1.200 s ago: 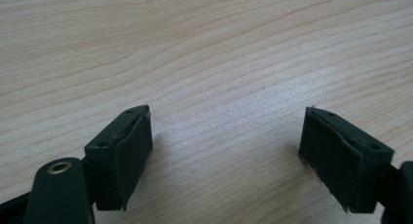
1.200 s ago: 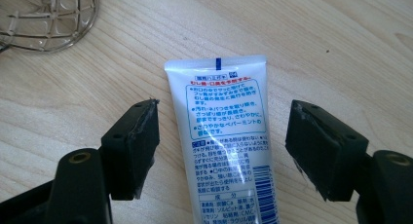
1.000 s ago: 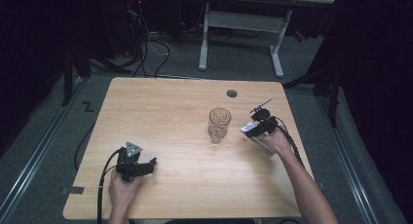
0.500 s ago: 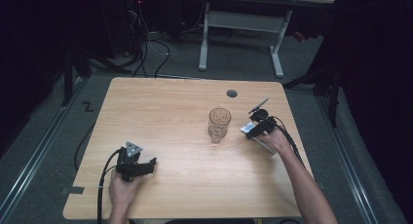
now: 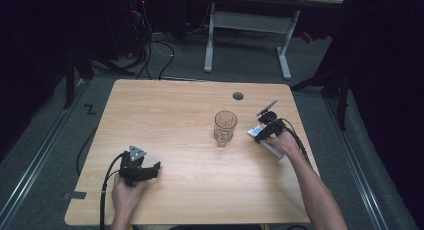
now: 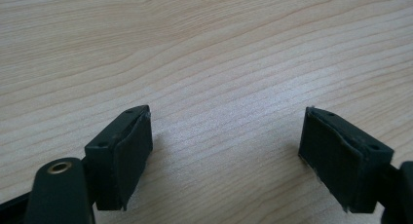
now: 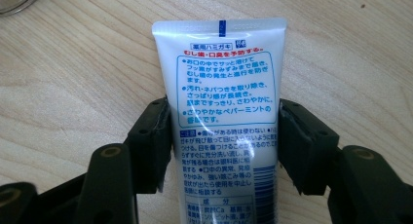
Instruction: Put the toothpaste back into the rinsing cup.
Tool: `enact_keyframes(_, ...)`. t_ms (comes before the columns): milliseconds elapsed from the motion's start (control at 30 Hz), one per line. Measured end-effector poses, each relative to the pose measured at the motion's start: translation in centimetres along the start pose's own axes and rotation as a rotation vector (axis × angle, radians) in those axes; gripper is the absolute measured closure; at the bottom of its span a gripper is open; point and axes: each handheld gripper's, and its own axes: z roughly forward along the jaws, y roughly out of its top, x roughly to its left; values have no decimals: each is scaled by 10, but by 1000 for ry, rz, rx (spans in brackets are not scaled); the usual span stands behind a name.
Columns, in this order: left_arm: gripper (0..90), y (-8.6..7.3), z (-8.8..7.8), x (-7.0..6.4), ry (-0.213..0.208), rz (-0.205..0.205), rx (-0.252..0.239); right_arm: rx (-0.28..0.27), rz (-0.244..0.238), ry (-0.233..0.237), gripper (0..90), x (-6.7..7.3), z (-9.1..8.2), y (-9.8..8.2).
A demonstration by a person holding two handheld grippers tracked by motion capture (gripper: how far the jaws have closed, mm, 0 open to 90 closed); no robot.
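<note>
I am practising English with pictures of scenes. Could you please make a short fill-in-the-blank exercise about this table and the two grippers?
1. The right gripper has a white ____ between its jaws, which have just been closing.
2. The drinking glass stands ____ on the wooden table.
3. The left gripper holds nothing; its jaws are ____.
4. In the high view, the glass stands to the ____ of the right gripper.

Missing words: tube; upright; open; left

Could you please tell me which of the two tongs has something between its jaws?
The right tongs: a white toothpaste tube lies between their jaws, which have just been closing. The left tongs stand open over bare table.
</note>
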Motion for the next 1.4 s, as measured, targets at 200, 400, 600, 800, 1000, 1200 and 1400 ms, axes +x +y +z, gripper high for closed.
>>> enact_keyframes(200,199,0,0,0,0,0,0,6,9,5,492,-1,-1,0)
enact_keyframes(400,199,0,0,0,0,0,0,12,18,5,570,-1,-4,-1)
enact_keyframes(600,199,0,0,0,0,0,0,3,2,3,629,-2,-7,-2)
enact_keyframes(800,199,0,0,0,0,0,0,-8,1,11,665,-4,-10,-3)
enact_keyframes(1000,199,0,0,0,0,0,0,-17,3,6,673,-4,-12,-4)
enact_keyframes(1200,199,0,0,0,0,0,0,-34,3,12,672,-3,-15,-4)
enact_keyframes(1400,199,0,0,0,0,0,0,-76,-2,33,674,1,-25,-5)
